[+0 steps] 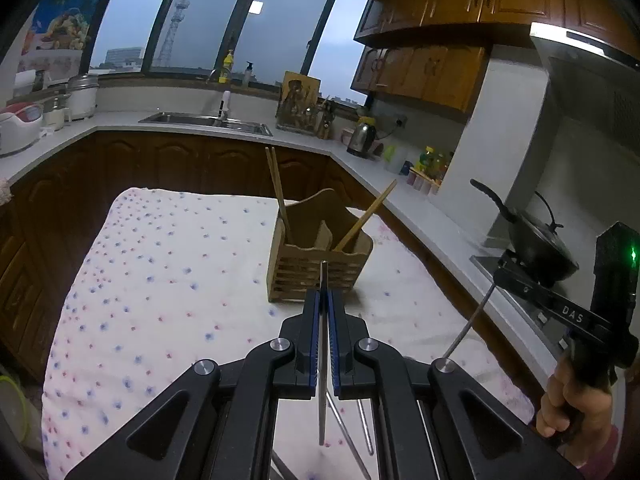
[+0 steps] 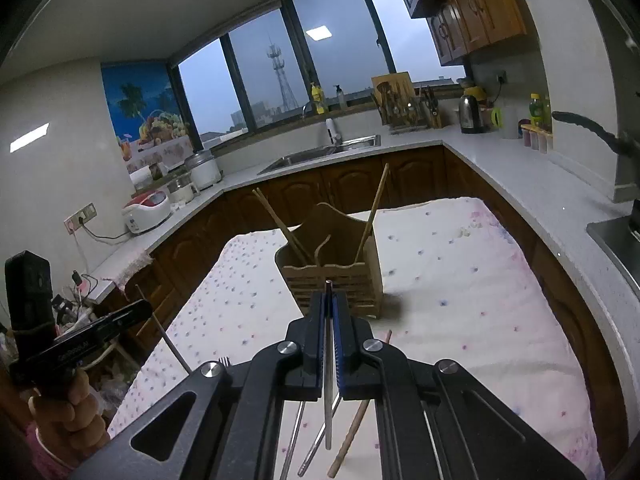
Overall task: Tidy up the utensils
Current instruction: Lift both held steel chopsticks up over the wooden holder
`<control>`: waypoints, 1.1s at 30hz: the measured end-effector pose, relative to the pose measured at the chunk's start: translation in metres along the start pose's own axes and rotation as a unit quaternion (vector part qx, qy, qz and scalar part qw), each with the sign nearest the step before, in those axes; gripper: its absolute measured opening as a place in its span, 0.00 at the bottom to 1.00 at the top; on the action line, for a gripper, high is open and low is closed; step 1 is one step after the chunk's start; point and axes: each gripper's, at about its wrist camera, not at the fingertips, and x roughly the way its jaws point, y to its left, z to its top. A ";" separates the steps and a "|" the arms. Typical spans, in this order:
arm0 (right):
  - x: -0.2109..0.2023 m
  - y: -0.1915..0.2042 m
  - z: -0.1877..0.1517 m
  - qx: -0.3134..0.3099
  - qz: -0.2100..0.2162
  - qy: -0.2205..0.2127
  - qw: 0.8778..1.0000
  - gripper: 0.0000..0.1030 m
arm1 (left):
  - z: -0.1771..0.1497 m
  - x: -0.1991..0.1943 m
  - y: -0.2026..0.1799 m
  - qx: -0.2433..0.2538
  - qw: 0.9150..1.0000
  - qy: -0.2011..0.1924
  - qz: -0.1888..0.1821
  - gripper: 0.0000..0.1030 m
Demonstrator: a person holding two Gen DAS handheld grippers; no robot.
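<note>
Both my grippers are clamped on metal chopsticks: left gripper [image 1: 325, 308] pinches one chopstick [image 1: 322, 400], right gripper [image 2: 329, 312] another [image 2: 328, 420]. Holder [image 1: 316, 268] stands just ahead on the cloth [image 1: 160, 280], wooden sticks [image 1: 276, 188] already inside. Thin, stiff, light steel, likely slippery; grip mid-shaft. More utensils [image 2: 348, 436] lie below.

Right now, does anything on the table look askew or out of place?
Yes. In the holder, the wooden chopsticks splay apart, leaning opposite ways. Loose metal chopsticks and a wooden one lie crossed on the cloth, unsorted.
</note>
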 end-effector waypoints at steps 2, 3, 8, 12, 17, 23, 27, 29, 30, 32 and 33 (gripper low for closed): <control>0.000 0.002 0.004 -0.002 0.000 -0.004 1.000 0.04 | 0.003 0.004 0.001 -0.002 1.000 -0.001 0.000 0.02; 0.000 0.002 0.007 -0.003 0.000 -0.006 1.000 0.04 | 0.005 0.005 0.002 -0.002 1.000 -0.002 0.000 0.02; 0.005 0.002 0.021 -0.005 0.002 -0.015 1.000 0.04 | 0.014 0.010 0.005 -0.004 1.000 -0.009 0.000 0.02; 0.010 0.001 0.035 -0.007 0.004 -0.025 1.000 0.04 | 0.025 0.016 0.008 -0.005 1.000 -0.017 0.001 0.02; 0.020 -0.001 0.059 -0.004 0.009 -0.040 0.999 0.04 | 0.042 0.024 0.011 -0.003 0.999 -0.032 0.001 0.02; 0.033 -0.005 0.089 -0.003 0.009 -0.064 0.998 0.04 | 0.072 0.042 0.015 -0.002 0.998 -0.055 0.001 0.02; 0.045 -0.009 0.113 -0.002 0.006 -0.080 0.997 0.04 | 0.094 0.055 0.019 0.000 0.997 -0.076 0.002 0.02; 0.052 -0.012 0.123 0.001 0.005 -0.085 0.996 0.04 | 0.104 0.065 0.021 0.003 0.996 -0.086 0.004 0.02; 0.056 -0.014 0.127 0.003 0.003 -0.087 0.996 0.04 | 0.108 0.070 0.022 0.003 0.996 -0.089 0.005 0.02; 0.064 -0.019 0.137 0.006 -0.001 -0.094 0.996 0.04 | 0.116 0.081 0.024 0.005 0.996 -0.094 0.005 0.02; 0.070 -0.022 0.143 0.009 -0.003 -0.097 0.995 0.04 | 0.121 0.088 0.025 0.007 0.995 -0.098 0.008 0.02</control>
